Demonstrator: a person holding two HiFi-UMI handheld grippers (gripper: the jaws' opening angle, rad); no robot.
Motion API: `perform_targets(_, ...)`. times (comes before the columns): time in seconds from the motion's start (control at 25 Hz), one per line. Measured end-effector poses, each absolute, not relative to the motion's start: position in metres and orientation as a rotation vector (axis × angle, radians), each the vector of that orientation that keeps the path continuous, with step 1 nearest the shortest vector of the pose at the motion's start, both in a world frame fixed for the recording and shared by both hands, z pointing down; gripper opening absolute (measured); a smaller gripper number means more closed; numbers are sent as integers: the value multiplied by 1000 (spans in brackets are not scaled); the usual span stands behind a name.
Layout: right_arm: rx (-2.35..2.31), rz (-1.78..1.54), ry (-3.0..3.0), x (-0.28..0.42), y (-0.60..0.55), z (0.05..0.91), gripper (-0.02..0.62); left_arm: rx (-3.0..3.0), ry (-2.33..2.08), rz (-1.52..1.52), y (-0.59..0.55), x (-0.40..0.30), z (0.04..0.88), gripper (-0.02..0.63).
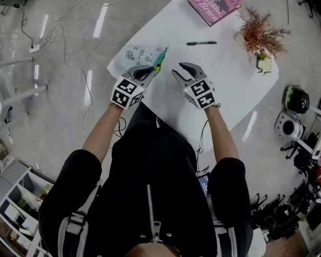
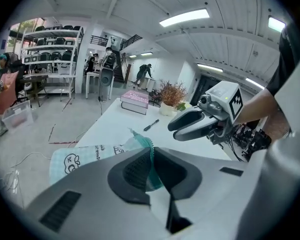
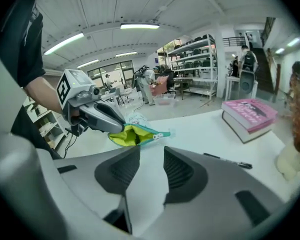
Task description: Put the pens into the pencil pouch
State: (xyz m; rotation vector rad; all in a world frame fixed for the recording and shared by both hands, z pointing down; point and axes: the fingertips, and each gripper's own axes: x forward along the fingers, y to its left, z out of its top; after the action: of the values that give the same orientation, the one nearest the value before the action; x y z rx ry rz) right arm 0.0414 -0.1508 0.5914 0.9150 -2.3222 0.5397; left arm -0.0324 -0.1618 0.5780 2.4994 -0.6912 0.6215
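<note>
A pale checked pencil pouch [image 1: 139,56] with a teal zip and yellow lining lies at the white table's left edge. My left gripper [image 1: 150,71] is shut on the pouch's teal rim [image 2: 149,160] and holds its mouth [image 3: 124,135] agape. Just right of it my right gripper [image 1: 182,70] hovers open with nothing between its jaws; it also shows in the left gripper view [image 2: 186,124]. A black pen [image 1: 201,43] lies alone on the table farther back, also seen in the right gripper view [image 3: 228,160].
A pink book [image 1: 214,2] lies at the table's far end. A small potted plant with rusty dried sprigs [image 1: 261,38] stands at the right. Cables run over the floor on the left [image 1: 53,31]. Helmets and gear sit on the floor at the right [image 1: 295,98].
</note>
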Motion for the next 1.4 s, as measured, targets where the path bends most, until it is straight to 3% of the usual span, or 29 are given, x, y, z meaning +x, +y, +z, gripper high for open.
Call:
perform_targets(0.84,1089,484,-1998,207,-232,633,171,2423,-673,660,-172,-27,600,41)
perform_targets(1.4,860,494,-1908,228,-268,684,187,2380,-699,683,-182,-37,608,41)
